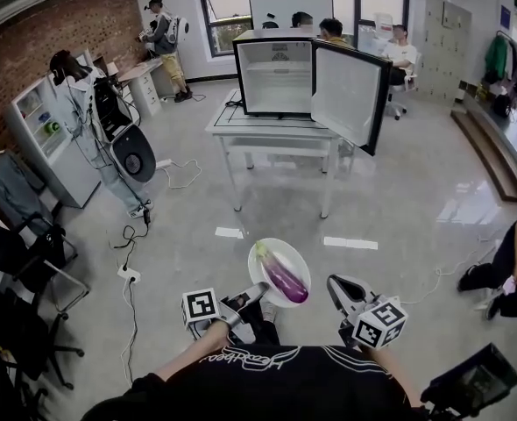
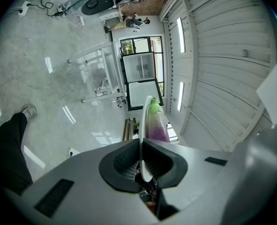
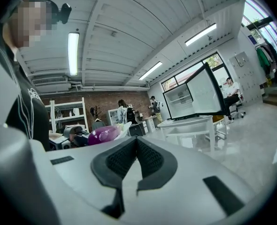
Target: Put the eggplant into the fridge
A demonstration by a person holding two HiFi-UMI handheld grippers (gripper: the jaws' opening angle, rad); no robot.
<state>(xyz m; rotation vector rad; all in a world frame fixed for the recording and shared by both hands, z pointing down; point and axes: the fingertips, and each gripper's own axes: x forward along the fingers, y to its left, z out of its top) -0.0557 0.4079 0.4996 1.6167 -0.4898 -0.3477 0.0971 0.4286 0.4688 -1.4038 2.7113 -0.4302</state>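
- L gripper [image 2: 141, 159]: jaws pinching the near rim of a white round plate [image 1: 263, 251], which is roughly level above the floor.
- R gripper [image 3: 136, 146]: jaws pressed together, nothing betw. them, near the plate's right edge, not touching it.
- Glossy purple eggplant w/ green cap [image 1: 282, 274] lies across the plate, purple end at its near-right edge.
- Black mini fridge w/ white inside [image 1: 276, 77] sits on a pale table [image 1: 267, 132], door open, well ahead.
- Step: carrying, approx. early. Next, I'd say: walk up, hold plate level, aim for the open compartment.
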